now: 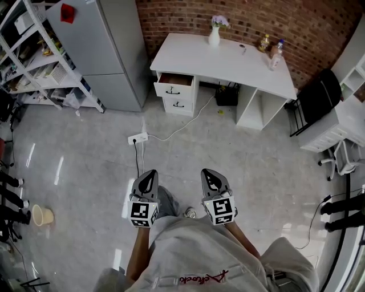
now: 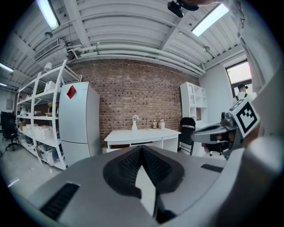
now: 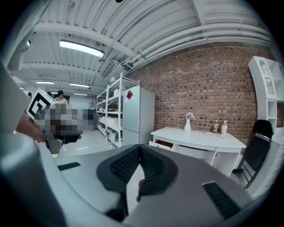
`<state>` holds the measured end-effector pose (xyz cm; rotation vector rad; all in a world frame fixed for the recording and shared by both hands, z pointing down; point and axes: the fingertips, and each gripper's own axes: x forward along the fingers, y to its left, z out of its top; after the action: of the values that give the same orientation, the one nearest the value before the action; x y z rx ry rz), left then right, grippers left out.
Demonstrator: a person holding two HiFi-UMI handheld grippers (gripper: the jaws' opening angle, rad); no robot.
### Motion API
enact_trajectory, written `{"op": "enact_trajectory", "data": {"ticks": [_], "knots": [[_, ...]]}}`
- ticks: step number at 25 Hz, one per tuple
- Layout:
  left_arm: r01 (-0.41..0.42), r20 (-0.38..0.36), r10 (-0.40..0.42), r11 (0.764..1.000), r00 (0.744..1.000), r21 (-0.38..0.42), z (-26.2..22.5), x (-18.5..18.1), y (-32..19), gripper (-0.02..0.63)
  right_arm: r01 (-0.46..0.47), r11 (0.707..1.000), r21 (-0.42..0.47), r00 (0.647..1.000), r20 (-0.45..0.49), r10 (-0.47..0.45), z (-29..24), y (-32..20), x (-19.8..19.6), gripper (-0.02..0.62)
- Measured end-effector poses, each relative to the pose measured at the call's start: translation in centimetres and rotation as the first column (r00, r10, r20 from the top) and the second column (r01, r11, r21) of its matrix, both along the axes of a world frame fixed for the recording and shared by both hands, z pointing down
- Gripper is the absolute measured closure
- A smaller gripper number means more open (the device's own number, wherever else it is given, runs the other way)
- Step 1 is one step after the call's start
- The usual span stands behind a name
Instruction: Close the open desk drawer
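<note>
White laminate desk (image 1: 228,60) stood against the brick wall (image 1: 182,14), its top drawer (image 1: 174,88) pulled out, well apart from both grippers. Left gripper (image 1: 150,177) and right gripper (image 1: 210,175) were pressed together, empty (ribbed dark pads meeting). Closing well would likely mean approaching first, then pushing the flat drawer front squarely.

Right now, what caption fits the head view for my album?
Shut left tongs and right tongs, far from the white desk with top drawer open.
</note>
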<state>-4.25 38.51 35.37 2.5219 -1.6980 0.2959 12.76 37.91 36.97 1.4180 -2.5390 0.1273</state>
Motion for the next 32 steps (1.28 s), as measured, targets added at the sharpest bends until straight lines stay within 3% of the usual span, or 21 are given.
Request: {"op": "enact_trajectory", "data": {"ticks": [9, 17, 32], "knots": [[-0.014, -0.028, 0.014, 1.0, 1.0, -0.023, 1.3, -0.4, -5.2, 0.594, -0.004, 1.0, -0.024, 1.0, -0.009, 0.004, 1.0, -4.6, -0.5, 0.578], [-0.034, -0.055, 0.032, 0.999, 0.998, -0.032, 2.2, -1.9, -12.8, 0.594, 0.022, 0.999, -0.04, 0.999, -0.03, -0.023, 2.1, -11.3, -3.7, 0.578], [-0.095, -0.065, 0.091, 0.994, 0.994, -0.06, 1.4, -8.9, -32.4, 0.594, -0.005, 0.999, -0.051, 0.999, -0.049, 0.003, 0.6, -30.4, -11.3, 0.578]]}}
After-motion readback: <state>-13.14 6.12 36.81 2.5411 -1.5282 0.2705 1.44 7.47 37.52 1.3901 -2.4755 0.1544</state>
